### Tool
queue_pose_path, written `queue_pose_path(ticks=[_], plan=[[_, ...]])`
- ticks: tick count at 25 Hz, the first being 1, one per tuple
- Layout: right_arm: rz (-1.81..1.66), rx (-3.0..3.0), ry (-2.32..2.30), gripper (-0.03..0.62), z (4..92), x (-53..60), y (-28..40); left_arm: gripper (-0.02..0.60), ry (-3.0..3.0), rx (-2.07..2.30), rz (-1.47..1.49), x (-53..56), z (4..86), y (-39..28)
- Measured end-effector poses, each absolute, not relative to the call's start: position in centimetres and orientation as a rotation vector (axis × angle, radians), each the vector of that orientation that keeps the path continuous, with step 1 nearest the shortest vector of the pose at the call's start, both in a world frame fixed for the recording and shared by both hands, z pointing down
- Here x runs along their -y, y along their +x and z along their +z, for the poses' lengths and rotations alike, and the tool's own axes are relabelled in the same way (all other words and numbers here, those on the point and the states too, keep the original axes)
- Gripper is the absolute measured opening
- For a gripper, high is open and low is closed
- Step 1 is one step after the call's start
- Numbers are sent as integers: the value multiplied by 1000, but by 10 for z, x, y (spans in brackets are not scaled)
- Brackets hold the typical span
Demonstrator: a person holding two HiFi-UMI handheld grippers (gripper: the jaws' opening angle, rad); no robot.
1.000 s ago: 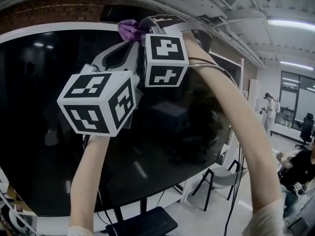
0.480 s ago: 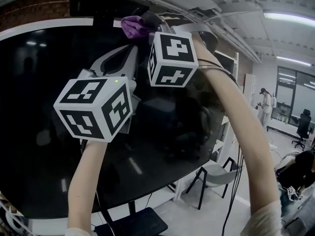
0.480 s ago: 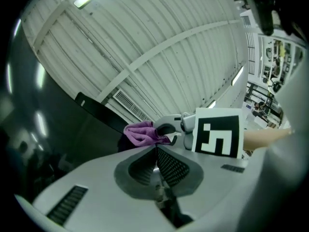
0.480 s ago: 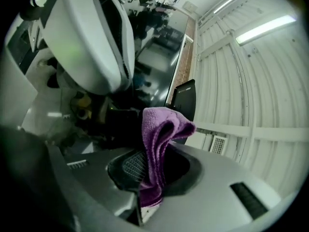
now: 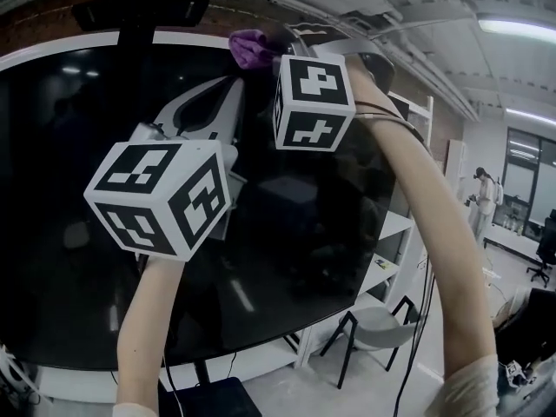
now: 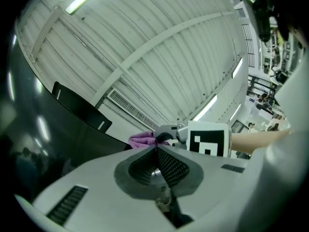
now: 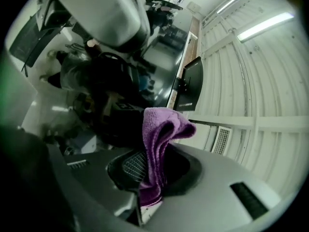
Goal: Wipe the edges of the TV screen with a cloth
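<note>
The big dark TV screen [image 5: 287, 233] fills most of the head view, and its white top edge [image 5: 95, 46] is where the work is. Up there the right gripper [image 5: 265, 49] is clamped on a folded purple cloth [image 5: 250, 47], which sits at the frame's upper rim, though whether it touches is hard to tell. The right gripper view shows only a narrow fold of the cloth [image 7: 157, 144] pinched between the pads. A hard drag along the frame could therefore pull it loose, and the bare jaw tips might then scrape the bezel or glass. The dark bar [image 5: 139, 11] mounted above the edge, left of the cloth, is a likely snag if the wipe runs that way. The left gripper [image 5: 233, 83] hangs just below, in front of the glass, with its jaws pressed together on nothing. At full overhead reach a small wobble could knock it into the panel. No container shows. The white shelf unit [image 5: 395, 224] to the right holds nothing I can make out.
</note>
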State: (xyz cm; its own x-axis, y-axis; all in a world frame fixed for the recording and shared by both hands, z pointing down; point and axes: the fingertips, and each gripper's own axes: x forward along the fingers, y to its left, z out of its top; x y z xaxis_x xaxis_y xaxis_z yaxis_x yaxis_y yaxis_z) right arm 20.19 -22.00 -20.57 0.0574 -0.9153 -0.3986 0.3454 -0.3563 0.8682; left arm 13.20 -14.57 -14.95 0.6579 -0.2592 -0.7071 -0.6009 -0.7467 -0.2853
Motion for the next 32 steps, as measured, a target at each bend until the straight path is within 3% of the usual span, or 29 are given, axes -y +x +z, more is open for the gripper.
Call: queue_pose_path(ticks=[19,32], plan=[[-1476,664,1280,49,-205,221,469,21,-2404,-776,886,143,-139,373],[-1469,686,1278,49,-208,206,602,21,-2413,-633,1006,130,-138,546]])
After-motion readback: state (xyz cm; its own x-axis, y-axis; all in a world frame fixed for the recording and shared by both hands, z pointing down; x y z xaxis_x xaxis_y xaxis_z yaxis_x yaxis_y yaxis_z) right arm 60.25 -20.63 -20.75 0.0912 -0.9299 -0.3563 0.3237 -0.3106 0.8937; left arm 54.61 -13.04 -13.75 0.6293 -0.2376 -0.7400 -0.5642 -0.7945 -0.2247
